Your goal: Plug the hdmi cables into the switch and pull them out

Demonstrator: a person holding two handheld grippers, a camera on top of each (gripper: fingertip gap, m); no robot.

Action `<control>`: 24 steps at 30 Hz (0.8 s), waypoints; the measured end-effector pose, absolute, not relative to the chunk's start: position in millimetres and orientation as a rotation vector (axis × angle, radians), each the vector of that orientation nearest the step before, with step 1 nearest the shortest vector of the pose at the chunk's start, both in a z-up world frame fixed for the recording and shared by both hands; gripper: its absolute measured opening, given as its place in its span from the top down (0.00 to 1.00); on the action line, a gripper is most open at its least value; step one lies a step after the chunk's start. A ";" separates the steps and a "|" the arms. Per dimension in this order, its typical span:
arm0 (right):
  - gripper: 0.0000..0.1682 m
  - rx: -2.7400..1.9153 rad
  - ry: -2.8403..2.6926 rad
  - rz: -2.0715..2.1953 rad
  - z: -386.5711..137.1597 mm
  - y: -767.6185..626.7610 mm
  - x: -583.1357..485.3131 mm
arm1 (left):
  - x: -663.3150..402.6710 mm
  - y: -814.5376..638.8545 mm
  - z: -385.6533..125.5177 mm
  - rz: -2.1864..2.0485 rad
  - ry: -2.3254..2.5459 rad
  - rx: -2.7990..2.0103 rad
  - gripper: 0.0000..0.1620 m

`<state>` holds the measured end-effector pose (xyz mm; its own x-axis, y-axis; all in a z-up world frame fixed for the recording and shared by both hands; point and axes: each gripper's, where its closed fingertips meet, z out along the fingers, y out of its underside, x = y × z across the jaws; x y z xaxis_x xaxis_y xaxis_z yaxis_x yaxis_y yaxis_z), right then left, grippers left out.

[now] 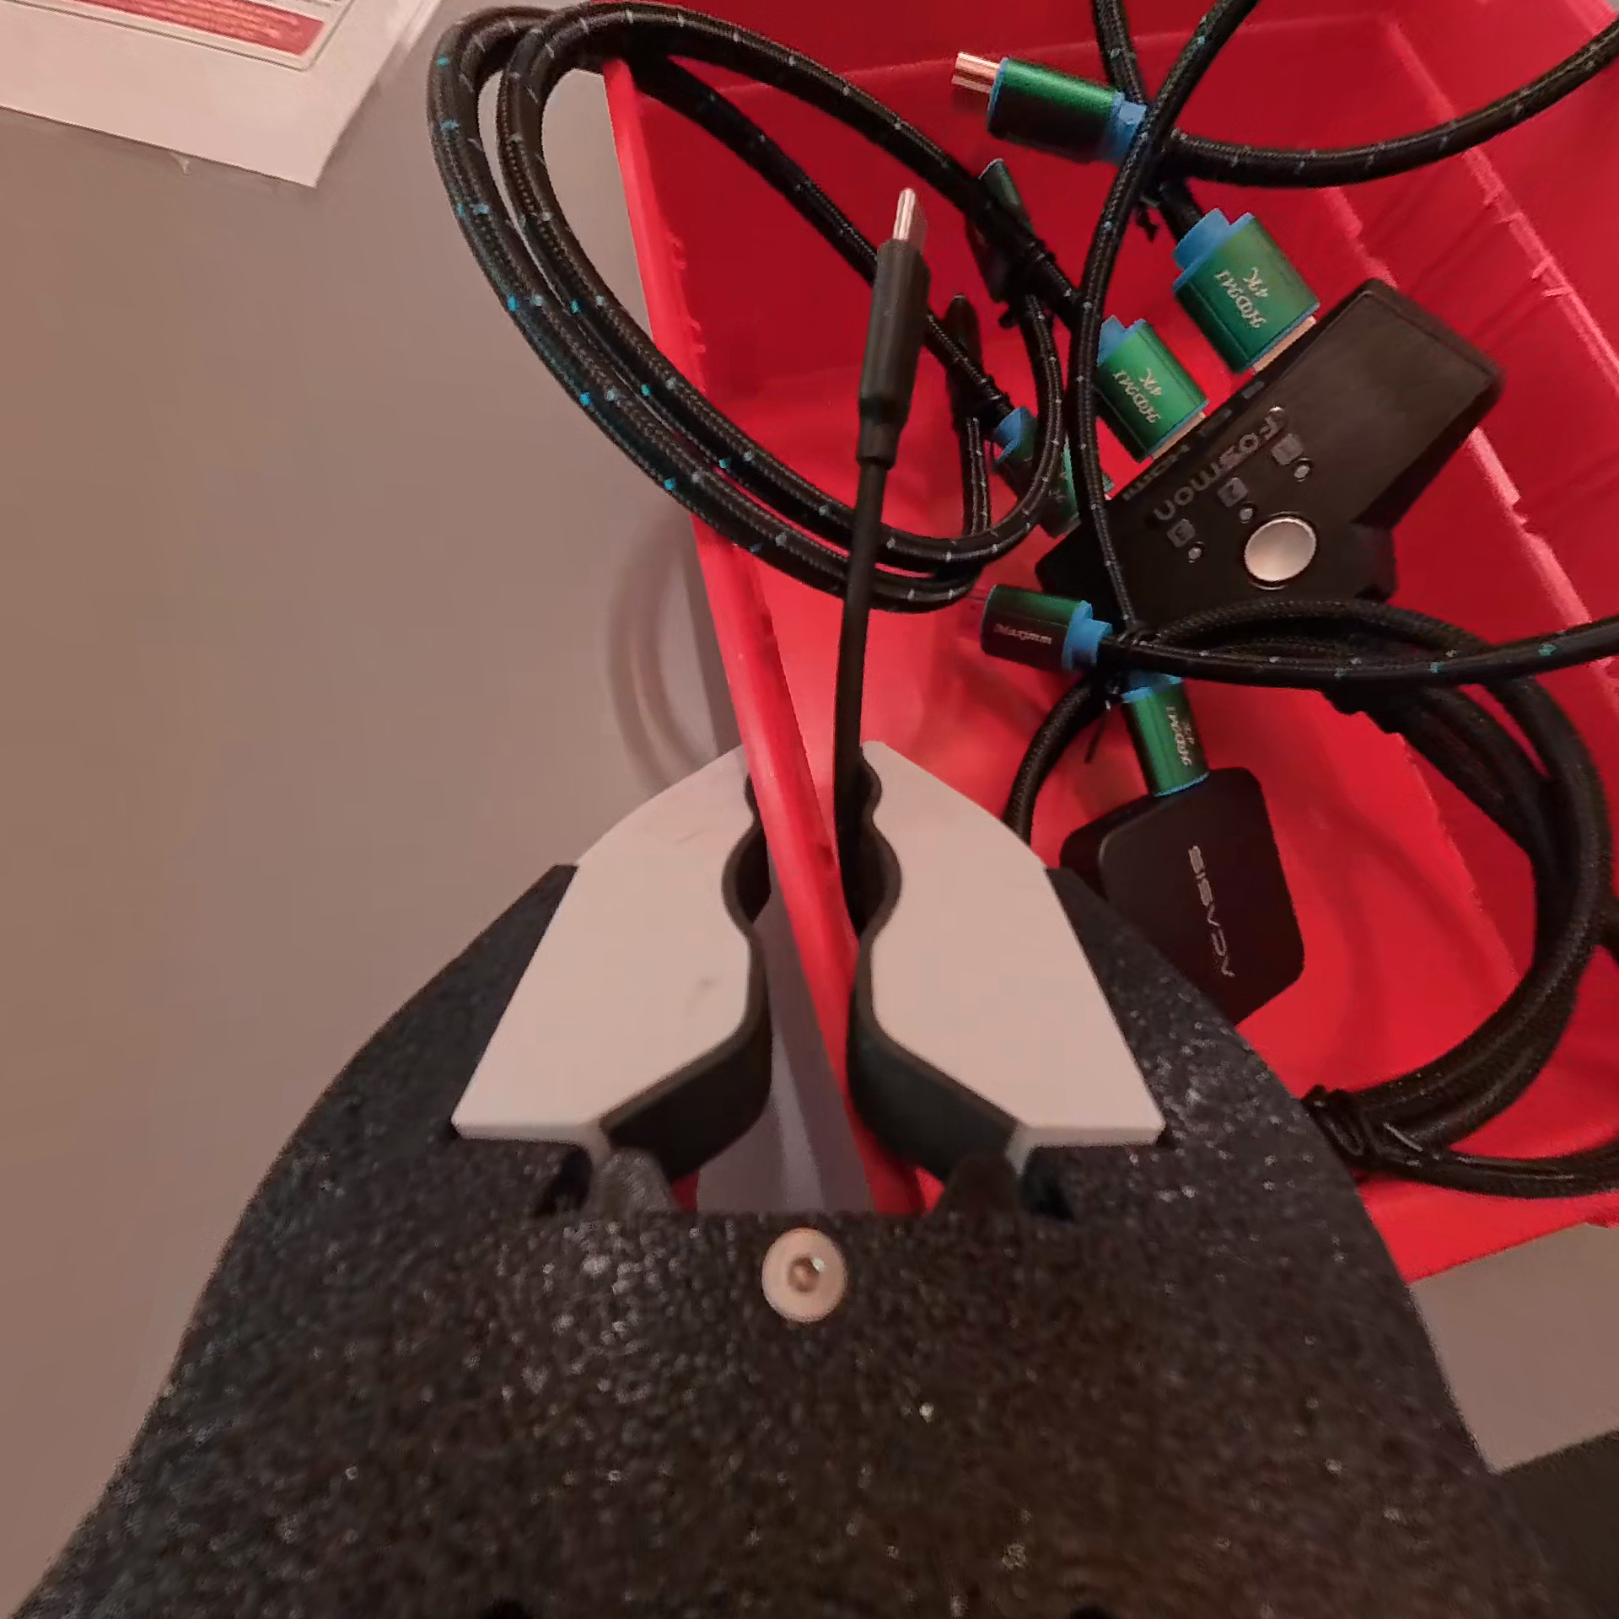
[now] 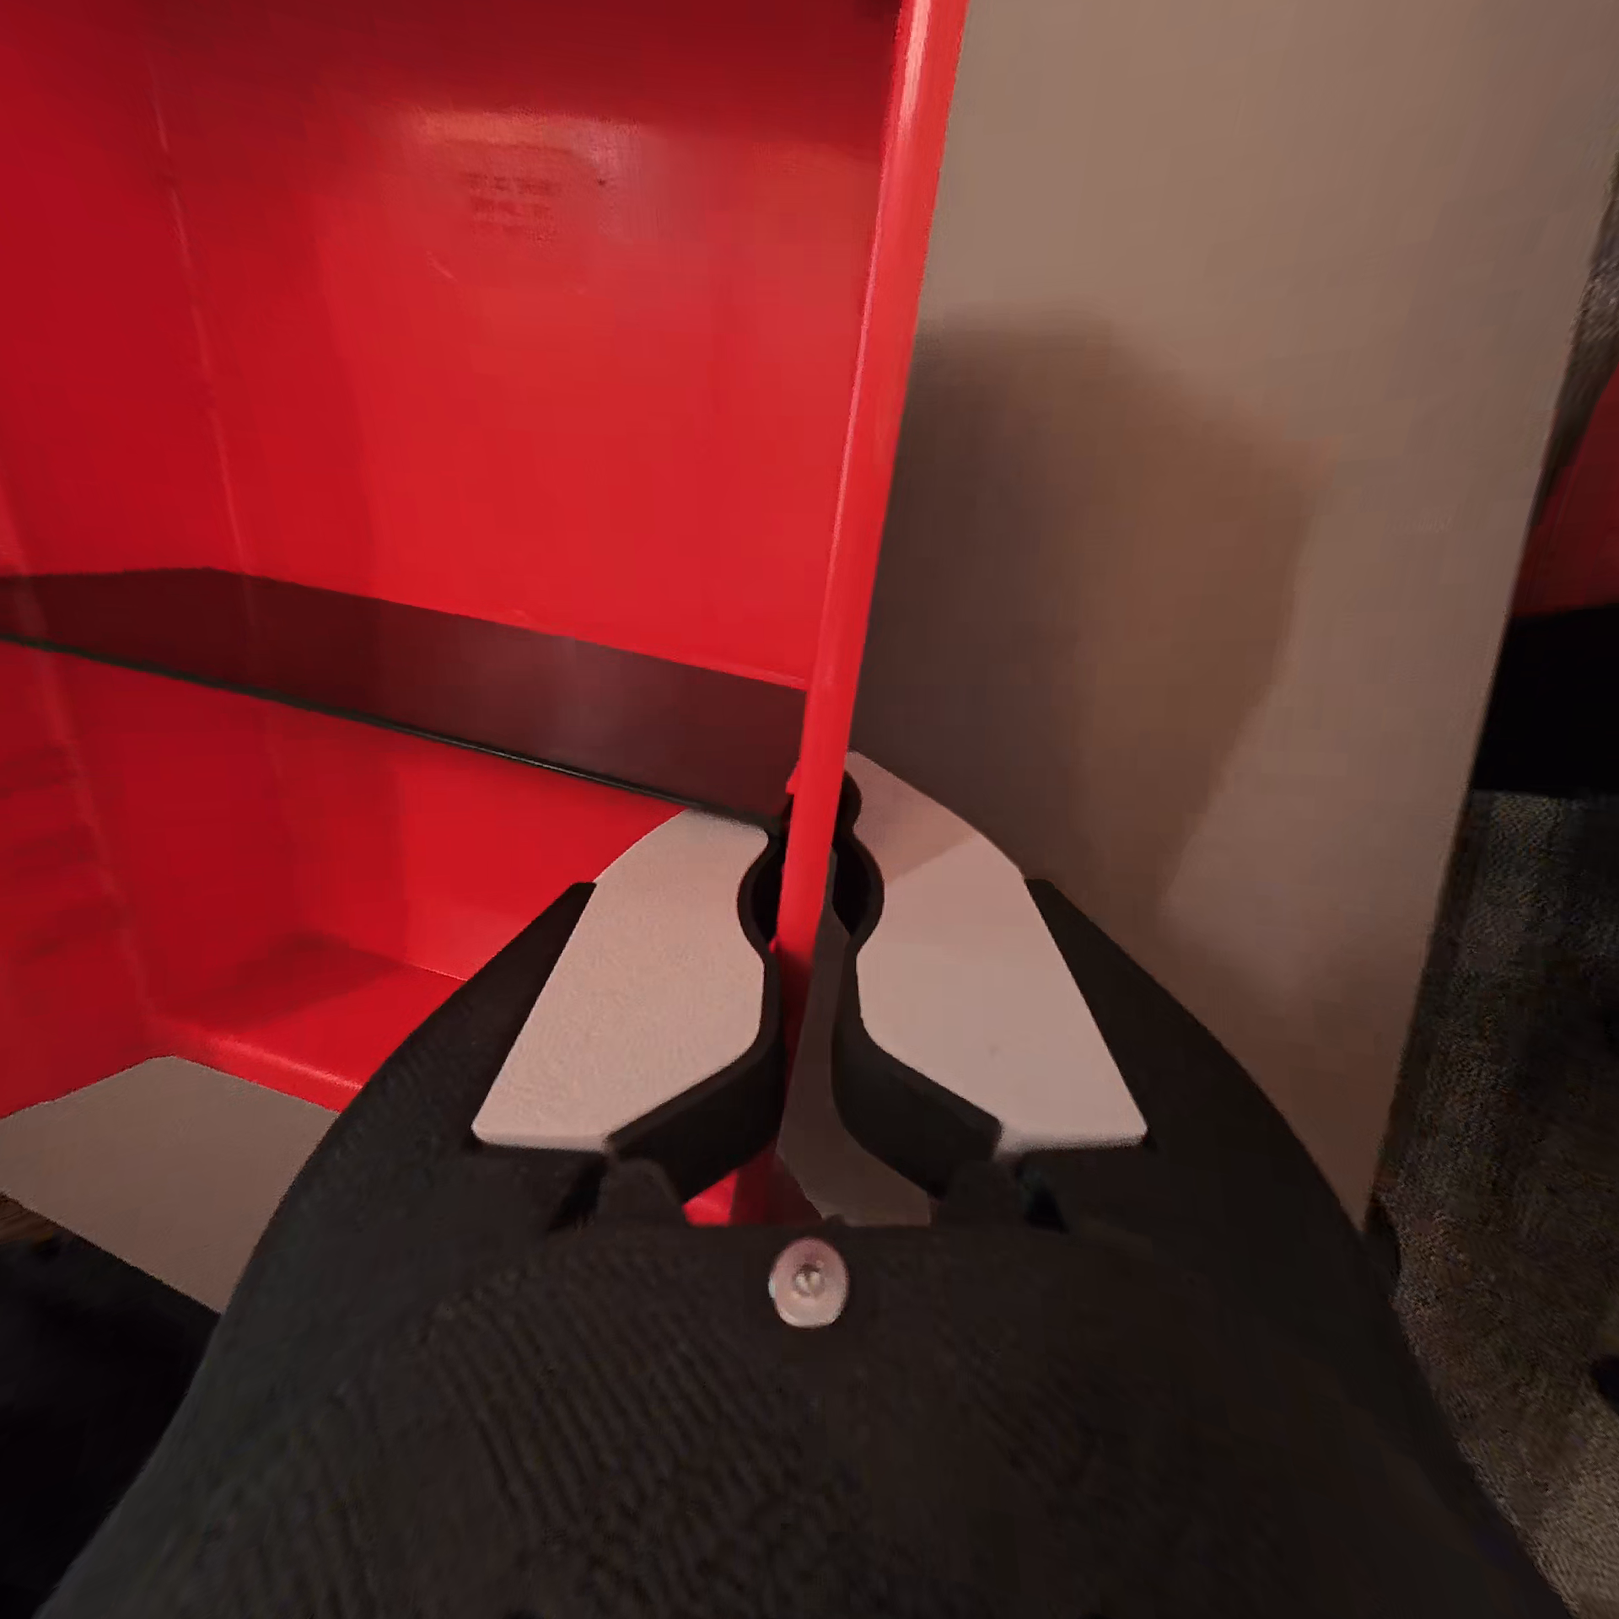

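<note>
Red bin (image 1: 1139,876) on the tabletop (image 1: 263,613) holding a black switch (image 1: 1270,464) lying flat, long axis diagonal, two green HDMI plugs (image 1: 1148,390) seated in one side among braided cables (image 1: 613,368); left gripper (image 1: 810,788) and right gripper (image 2: 815,806) fingers each nearly closed astride a bin wall.

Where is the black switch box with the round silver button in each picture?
Left wrist view: the switch box lies right of centre inside the red bin, with green plugs in it.
Right wrist view: not in it; only bare red bin shows.
Shared landmark: the red bin wall, which runs between the fingers of each tool.
</note>
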<state>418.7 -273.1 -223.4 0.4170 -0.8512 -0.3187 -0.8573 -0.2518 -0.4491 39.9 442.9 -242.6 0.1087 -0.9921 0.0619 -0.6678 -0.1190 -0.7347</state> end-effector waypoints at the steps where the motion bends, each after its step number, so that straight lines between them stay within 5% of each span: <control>1: 0.95 -2.109 1.451 0.029 -230.5 -283.8 420.2 | 42.9 451.0 -242.8 -0.786 1.620 -1.852 0.92; 7: 0.96 -2.081 1.511 0.087 -248.2 -314.2 442.0 | 73.7 508.8 -244.2 -0.808 1.623 -1.881 0.84; 14: 0.90 -2.219 1.506 0.058 -257.1 -301.3 474.6 | 125.9 554.9 -244.0 -0.771 1.567 -1.895 0.92; 24: 0.97 -2.447 1.213 -0.128 -259.2 -250.9 510.3 | 183.9 583.1 -244.2 -0.763 1.420 -1.989 0.91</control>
